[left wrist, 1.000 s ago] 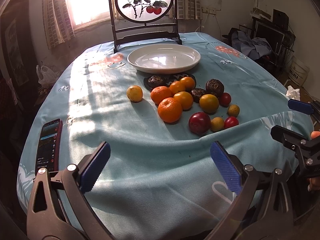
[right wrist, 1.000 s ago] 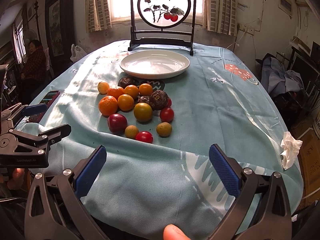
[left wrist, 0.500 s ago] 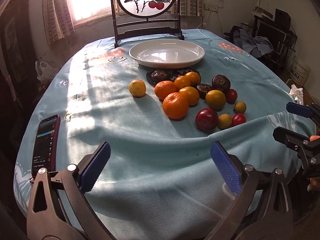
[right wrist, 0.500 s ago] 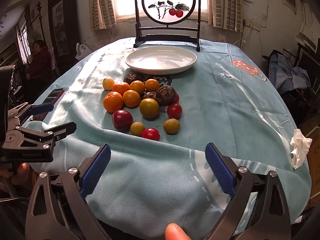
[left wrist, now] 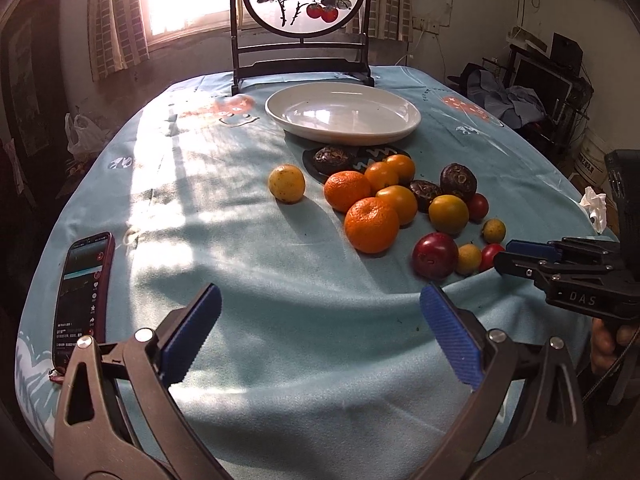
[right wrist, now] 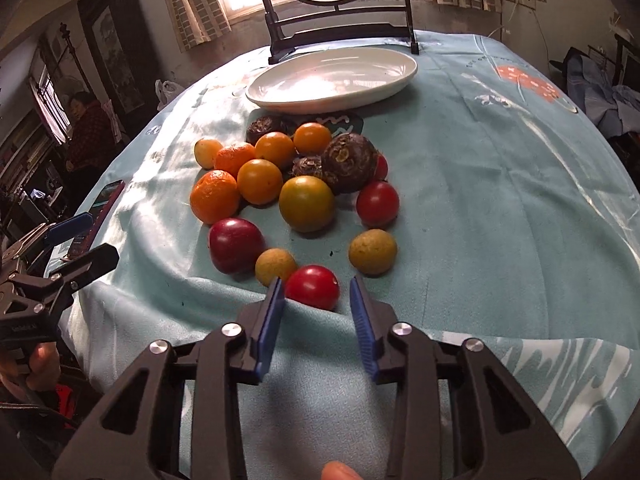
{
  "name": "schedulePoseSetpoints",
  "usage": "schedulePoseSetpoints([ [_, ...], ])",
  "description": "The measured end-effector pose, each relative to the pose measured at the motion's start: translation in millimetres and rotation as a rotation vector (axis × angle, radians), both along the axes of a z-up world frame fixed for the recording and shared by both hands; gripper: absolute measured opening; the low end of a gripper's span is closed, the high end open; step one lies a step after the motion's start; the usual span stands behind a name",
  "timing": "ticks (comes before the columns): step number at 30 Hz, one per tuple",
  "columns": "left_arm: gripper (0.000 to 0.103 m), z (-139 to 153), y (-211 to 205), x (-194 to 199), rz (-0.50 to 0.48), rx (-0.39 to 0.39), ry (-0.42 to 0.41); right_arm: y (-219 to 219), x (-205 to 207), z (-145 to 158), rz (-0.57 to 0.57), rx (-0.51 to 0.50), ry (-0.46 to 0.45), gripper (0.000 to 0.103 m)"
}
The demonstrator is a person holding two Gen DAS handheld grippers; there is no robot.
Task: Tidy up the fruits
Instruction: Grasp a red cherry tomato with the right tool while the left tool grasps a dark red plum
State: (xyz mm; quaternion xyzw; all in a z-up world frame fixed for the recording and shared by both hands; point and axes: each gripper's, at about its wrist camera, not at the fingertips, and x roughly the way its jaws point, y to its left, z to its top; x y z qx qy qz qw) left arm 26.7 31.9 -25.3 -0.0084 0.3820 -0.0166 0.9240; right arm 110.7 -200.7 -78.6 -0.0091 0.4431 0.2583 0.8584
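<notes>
The right gripper (right wrist: pixel 316 290) is held parted around the red tomato (right wrist: pixel 313 286) at the pile's 6 o'clock; the left gripper (left wrist: pixel 320 312) is spread, empty. The tomato could be nudged and rolled against the neighbouring longan (right wrist: pixel 275 266).

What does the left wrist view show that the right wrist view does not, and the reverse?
Only the left wrist view shows the whole lit phone and a crumpled tissue. Only the right wrist view shows a seated person and the right gripper, jaws open around a red tomato. Both show the white plate and the fruit pile.
</notes>
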Motion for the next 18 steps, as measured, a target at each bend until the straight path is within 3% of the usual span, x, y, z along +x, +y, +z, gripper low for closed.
schedulePoseSetpoints([
  [8,0.094,-1.7,-14.2,13.1,-0.071,-0.044,0.013,10.5,8.5,-13.2,0.048,-0.010,0.039,0.033],
  [17,0.059,-15.2,-48.9,36.5,-0.194,-0.097,0.084,-19.8,-6.5,6.8,0.018,0.046,-0.019,0.029],
  [18,0.051,-17.4,-53.0,38.6,-0.208,-0.099,0.093,-24.1,-6.8,7.7,0.006,0.049,-0.020,0.029],
])
